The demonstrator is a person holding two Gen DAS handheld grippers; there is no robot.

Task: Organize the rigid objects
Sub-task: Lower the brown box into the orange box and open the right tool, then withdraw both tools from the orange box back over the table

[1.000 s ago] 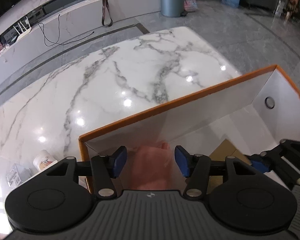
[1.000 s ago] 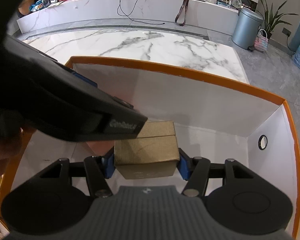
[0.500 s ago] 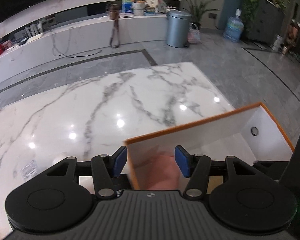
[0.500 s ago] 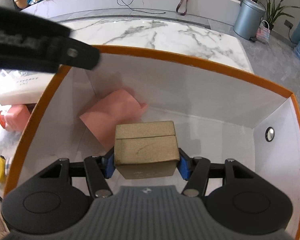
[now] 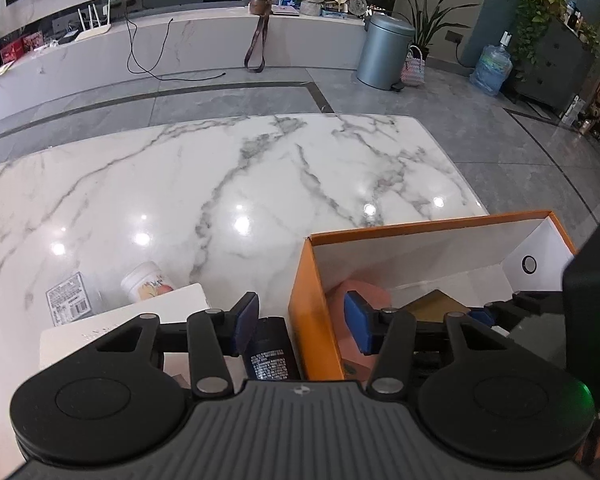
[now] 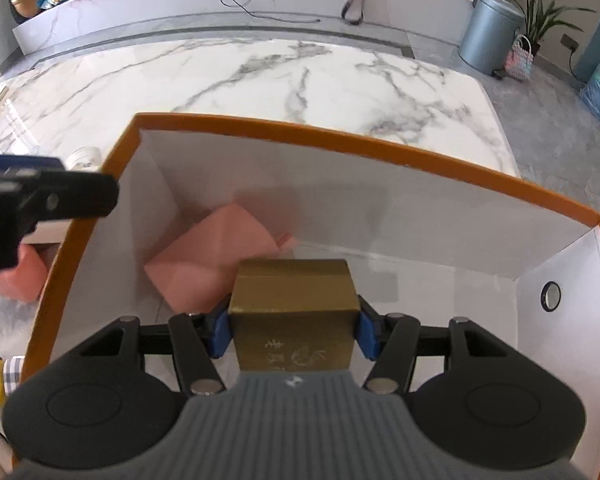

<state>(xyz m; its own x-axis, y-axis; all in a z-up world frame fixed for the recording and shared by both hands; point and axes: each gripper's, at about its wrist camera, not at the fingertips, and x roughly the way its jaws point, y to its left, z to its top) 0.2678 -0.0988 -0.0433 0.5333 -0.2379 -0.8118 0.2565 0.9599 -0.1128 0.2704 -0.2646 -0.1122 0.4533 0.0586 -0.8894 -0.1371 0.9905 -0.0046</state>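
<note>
The right claw [image 6: 293, 334] is clamped on a small gold cardboard box [image 6: 293, 312], its blue pads pressing the two side faces, and holds it over the inside of the open orange-rimmed white carton [image 6: 340, 140], near that carton's near wall. The gold box looks stiff and light, a rigid pack with flat sides that give the pads a sure seat; taking it across the middle of those side faces, as now, seems the safest hold, though the smooth metallic skin may be a little slippery. Just beyond it a pink cardboard box [image 6: 215, 256] lies tilted against the carton's left wall and will crowd the landing spot, so the free white floor toward the carton's right end looks the easier place to set it down. The left claw [image 5: 300, 322] holds nothing; its jaws have just been closing, and they straddle the carton's orange left wall with one pad inside and one outside. Below it, outside the carton on the marble table [image 5: 259, 168], lie a dark rectangular pack [image 5: 269, 350], a flat white box [image 5: 139, 316], a white jar with a fruit label [image 5: 147, 282] and a clear labelled packet [image 5: 69, 298], all toward the table's near edge.
</note>
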